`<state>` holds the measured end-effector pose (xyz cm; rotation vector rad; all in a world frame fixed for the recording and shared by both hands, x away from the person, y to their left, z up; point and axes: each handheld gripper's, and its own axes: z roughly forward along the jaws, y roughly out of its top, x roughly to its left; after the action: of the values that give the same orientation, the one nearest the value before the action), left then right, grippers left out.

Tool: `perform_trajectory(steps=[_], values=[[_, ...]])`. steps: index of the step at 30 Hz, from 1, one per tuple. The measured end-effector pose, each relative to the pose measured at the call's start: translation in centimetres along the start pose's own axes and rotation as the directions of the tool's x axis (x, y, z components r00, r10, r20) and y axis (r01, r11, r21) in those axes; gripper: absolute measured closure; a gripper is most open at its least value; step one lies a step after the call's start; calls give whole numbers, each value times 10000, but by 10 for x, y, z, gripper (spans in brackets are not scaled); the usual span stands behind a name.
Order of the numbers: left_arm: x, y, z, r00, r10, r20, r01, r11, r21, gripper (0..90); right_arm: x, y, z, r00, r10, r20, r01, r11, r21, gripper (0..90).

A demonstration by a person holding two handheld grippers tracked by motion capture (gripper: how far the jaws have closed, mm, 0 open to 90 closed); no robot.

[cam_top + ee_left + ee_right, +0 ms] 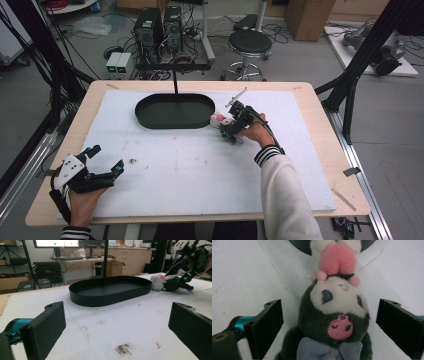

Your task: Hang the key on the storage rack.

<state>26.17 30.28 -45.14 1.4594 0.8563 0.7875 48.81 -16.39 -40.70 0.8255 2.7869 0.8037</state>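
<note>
Dark plush toy (334, 322) lies on the white foam table cover (200, 165), just beside the black oval tray (175, 111), its long axis running straight away between the right gripper's (231, 127) spread jaws, neither pad touching. The left gripper (102, 162), also agape and holding nothing, rests well apart at the near left corner.

A black oval tray (150, 116) is set on the white foam sheet (200, 170) that covers the wooden table (320, 125). A thin black post (175, 82) is seen rising from the tray (a crossbar tops it). Beyond the table, a round stool (249, 44) and two computer towers (159, 31) are placed on the floor among cables.
</note>
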Motion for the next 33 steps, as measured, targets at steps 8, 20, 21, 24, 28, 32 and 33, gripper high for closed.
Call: perform_trajectory(steps=[8, 20, 21, 24, 28, 32, 33], values=[[0, 0, 0, 10000, -40, -13, 40, 10000, -19, 17, -3, 0, 3, 9993, 376, 23, -377, 9991, 190, 349], [1, 0, -1, 9999, -49, 107, 49, 10000, -46, 17, -1, 0, -1, 9992, 385, 118, -387, 9991, 171, 454], [1, 0, -1, 9999, -28, 105, 29, 10000, -33, 17, -1, 0, -3, 9995, 323, 51, -323, 9994, 91, 453], [2, 0, 0, 9998, -154, 139, 154, 9999, 16, 17, 0, 0, -10, 9996, 269, 26, -269, 9995, -144, 453], [3, 1, 0, 9995, -218, 221, 218, 9998, 10, 17, 6, 2, -21, 9997, 35, -235, -47, 9987, -511, 452], [4, 3, -1, 9993, 171, 322, -180, 9994, 294, 17, 13, 4, -31, 9986, -354, -387, 320, 9958, -860, 452], [5, 3, -1, 9984, 92, 565, -105, 9997, 233, 17, 16, 4, -35, 9982, -423, -428, 379, 9945, -976, 452]])
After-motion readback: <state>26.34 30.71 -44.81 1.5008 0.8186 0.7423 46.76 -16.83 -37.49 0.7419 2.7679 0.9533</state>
